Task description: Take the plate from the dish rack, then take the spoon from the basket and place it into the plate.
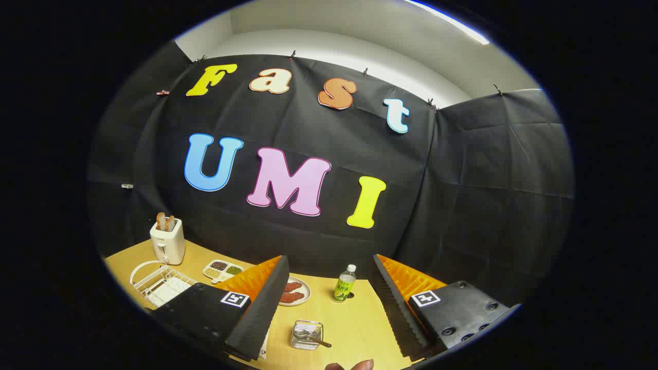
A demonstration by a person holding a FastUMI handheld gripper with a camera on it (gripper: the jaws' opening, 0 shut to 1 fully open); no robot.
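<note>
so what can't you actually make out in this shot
- Dish rack, gripper view: its near side is hidden behind the left finger, so a plate in it can't be confirmed.
- Small wire basket between the open fingers: the spoon inside is too small to detail.
- Plate by the bottle: half covered by the left finger.
- Gripper: open, holding nothing.

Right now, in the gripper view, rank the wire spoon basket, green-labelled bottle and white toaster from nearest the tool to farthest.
1. Wire spoon basket: between the open tool's fingers.
2. Green-labelled bottle: just beyond, near the wall.
3. White toaster: farthest, beyond the white dish rack.
</note>
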